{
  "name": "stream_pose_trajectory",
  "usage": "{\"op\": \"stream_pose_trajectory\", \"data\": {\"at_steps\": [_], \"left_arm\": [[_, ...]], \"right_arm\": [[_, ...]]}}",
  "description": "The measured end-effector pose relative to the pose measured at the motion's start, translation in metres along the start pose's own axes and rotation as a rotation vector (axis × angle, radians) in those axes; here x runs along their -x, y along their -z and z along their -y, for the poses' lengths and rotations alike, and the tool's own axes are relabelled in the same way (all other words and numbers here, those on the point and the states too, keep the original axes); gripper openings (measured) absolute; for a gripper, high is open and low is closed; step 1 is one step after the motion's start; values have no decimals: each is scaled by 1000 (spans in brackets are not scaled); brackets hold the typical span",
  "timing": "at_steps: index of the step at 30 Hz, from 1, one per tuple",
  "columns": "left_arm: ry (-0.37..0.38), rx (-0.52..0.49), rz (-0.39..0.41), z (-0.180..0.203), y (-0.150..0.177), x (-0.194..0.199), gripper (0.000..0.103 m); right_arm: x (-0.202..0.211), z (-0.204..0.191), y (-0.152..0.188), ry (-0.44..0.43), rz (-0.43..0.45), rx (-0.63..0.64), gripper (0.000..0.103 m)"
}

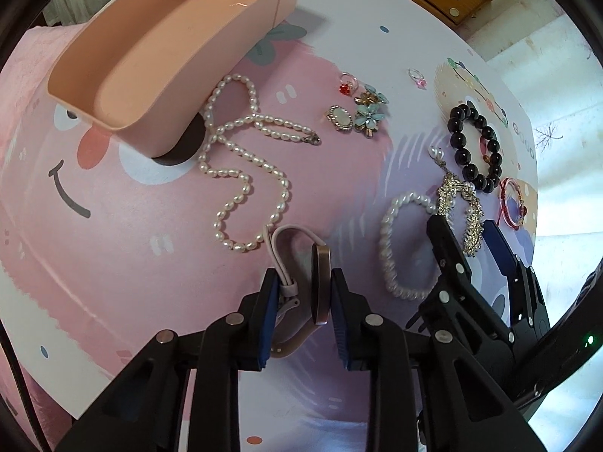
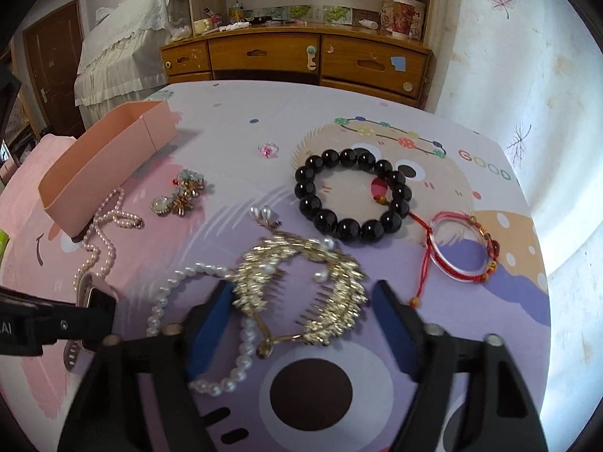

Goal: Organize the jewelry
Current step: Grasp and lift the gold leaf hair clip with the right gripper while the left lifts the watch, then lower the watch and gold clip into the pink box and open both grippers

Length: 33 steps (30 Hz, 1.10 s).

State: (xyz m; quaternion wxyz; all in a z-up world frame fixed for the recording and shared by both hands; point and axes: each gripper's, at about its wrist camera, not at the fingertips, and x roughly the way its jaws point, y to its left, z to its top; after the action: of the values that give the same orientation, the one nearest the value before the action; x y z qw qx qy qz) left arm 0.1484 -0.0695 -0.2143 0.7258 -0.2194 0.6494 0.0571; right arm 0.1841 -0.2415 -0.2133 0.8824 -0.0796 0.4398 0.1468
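Our left gripper [image 1: 303,295] pinches the watch [image 1: 320,286], its strap partly hidden lower centre. Our right gripper [image 2: 301,320] is spread around the gold comb [image 2: 301,286], blurred.

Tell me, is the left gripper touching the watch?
Touching. The left wrist view shows the left gripper closed around the watch: one blue pad presses the round face, the other presses the folded strap, with no gap on either side.

A wooden dresser [image 2: 297,58] stands beyond the table [image 2: 264,113], a cloth-draped bed [image 2: 124,45] and brown door [image 2: 52,64] to its left.
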Motion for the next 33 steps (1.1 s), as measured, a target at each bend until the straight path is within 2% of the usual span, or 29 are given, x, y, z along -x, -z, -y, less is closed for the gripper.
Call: {"op": "stream_pose_trajectory", "data": {"at_steps": [10, 13, 17, 22, 27, 33], "left_arm": [[37, -54, 39, -7, 0, 24, 24], [58, -109, 55, -7, -4, 38, 24], [64, -191, 117, -12, -10, 64, 24], [96, -280, 188, -24, -23, 99, 25], [75, -366, 277, -39, -36, 132, 25], [109, -385, 295, -68, -63, 152, 25]], "right_arm": [[15, 5, -8, -27, 20, -96, 72], [25, 5, -14, -35, 35, -120, 72], [41, -4, -23, -37, 61, -135, 72], [65, -26, -41, -23, 113, -130, 72], [84, -57, -61, -32, 183, -128, 72], [95, -95, -83, -28, 241, -126, 72]]}}
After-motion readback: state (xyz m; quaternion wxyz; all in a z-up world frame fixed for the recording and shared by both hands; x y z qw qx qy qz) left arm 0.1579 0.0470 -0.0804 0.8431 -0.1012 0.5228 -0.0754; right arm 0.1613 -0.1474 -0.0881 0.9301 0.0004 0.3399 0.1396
